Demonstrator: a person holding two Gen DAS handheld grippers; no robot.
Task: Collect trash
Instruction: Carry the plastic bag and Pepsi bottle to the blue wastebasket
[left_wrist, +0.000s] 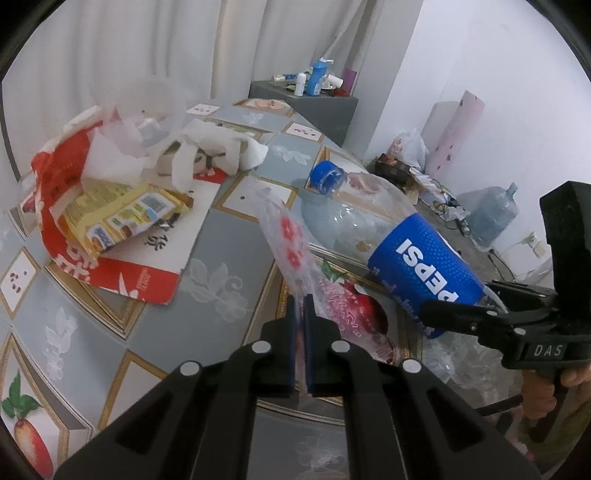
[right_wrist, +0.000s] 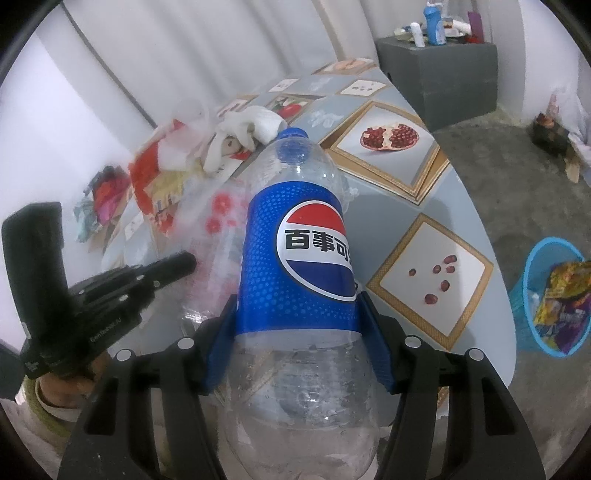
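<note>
- The right tongs (right_wrist: 297, 325) clamp a clear, empty Pepsi bottle (right_wrist: 299, 258) by its lower body, blue pads pressed against both sides at the bottom edge of the blue label, the blue cap pointing away over the counter (right_wrist: 424, 206).
- The left tongs (left_wrist: 300, 314) are closed on a thin clear plastic bag (left_wrist: 291, 243) printed with red flowers, its film pinched between the blue pads and rising above them.
- Just beside the bag lies a red-and-white wrapper (left_wrist: 354, 314) on the counter's fruit-patterned cloth.
- Farther back, a red-and-white carton (left_wrist: 74, 251) lies torn open with a yellow packet (left_wrist: 122, 218) on it, and crumpled white tissue (left_wrist: 221, 147) is heaped beyond.
- On the floor beside the counter stands a blue basket (right_wrist: 554, 295) holding colourful wrappers.
- At the far end, a grey box (right_wrist: 439, 74) carries bottles and small containers against white curtains.
</note>
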